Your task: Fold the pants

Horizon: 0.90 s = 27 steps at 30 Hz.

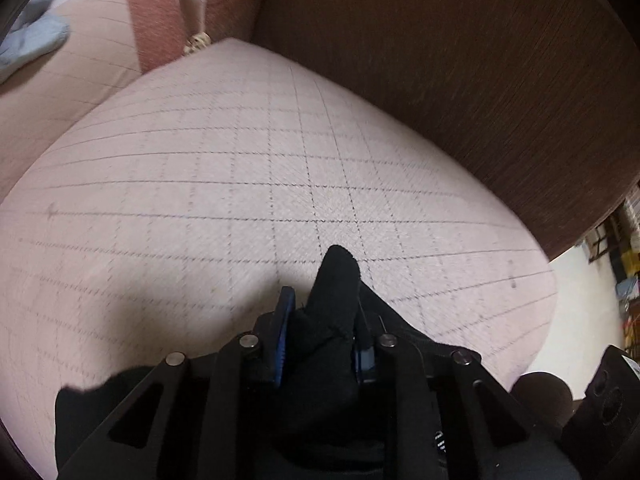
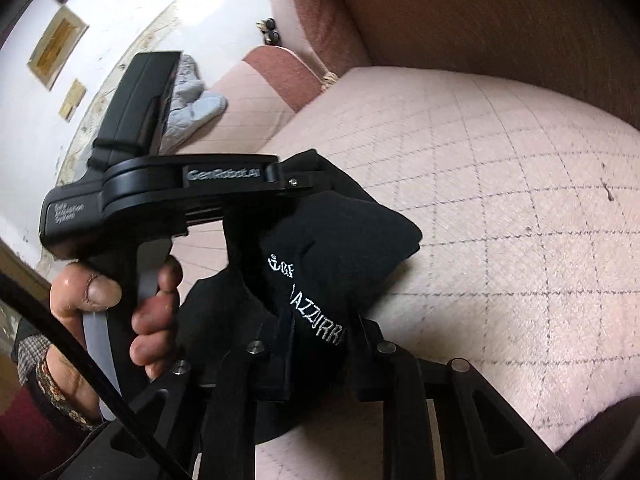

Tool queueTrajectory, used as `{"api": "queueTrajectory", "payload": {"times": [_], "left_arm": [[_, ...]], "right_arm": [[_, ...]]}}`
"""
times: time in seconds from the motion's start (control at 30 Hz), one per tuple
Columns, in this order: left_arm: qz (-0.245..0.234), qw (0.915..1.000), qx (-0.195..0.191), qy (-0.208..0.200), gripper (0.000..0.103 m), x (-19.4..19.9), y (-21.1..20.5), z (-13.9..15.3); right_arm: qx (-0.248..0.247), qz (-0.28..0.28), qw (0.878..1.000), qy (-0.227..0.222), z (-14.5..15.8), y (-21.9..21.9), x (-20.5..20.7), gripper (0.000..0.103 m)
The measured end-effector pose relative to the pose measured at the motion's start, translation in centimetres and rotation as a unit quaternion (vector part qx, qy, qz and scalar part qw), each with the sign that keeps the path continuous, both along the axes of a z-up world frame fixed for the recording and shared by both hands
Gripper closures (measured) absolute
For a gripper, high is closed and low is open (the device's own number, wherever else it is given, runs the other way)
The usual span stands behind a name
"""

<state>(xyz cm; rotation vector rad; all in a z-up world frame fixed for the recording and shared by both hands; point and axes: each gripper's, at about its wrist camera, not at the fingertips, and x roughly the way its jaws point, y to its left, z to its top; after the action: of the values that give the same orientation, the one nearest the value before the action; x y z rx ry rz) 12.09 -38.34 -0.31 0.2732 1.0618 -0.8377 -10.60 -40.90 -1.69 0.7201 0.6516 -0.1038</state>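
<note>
The black pants [image 1: 334, 280] are bunched between the fingers of my left gripper [image 1: 324, 312], which is shut on them just above the pink checked bed sheet [image 1: 240, 160]. In the right wrist view my right gripper [image 2: 320, 344] is shut on another fold of the black pants [image 2: 340, 240], which carries white embroidered lettering [image 2: 312, 308]. The left gripper [image 2: 296, 184], held by a hand [image 2: 152, 312], sits right beside it on the left, shut on the same bunch of cloth.
A dark brown wooden headboard [image 1: 460, 60] stands behind the bed. A red and pink bolster pillow [image 1: 152, 20] and a light blue cloth [image 1: 32, 40] lie at the far left. A white wall with frames [image 2: 56, 48] is on the left.
</note>
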Motion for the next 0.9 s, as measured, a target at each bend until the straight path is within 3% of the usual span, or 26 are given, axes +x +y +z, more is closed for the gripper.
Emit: {"api": "queueTrajectory", "payload": {"times": [0.37, 0.6, 0.9], "left_arm": [[0.041, 0.9987, -0.024, -0.02, 0.081, -2.2, 5.7, 3.5], [0.069, 0.9962, -0.045, -0.028, 0.081, -3.1, 9.5, 5.6], [0.143, 0.9869, -0.073, -0.012, 0.081, -2.5, 18.5, 5.9]], "right_arm": [[-0.123, 0.029, 0.992, -0.025, 3.0, 5.6, -1.1, 0.081], [-0.165, 0.06, 0.984, -0.037, 4.7, 8.4, -1.8, 0.081], [-0.232, 0.155, 0.959, -0.053, 6.6, 14.8, -0.6, 0.081]]}}
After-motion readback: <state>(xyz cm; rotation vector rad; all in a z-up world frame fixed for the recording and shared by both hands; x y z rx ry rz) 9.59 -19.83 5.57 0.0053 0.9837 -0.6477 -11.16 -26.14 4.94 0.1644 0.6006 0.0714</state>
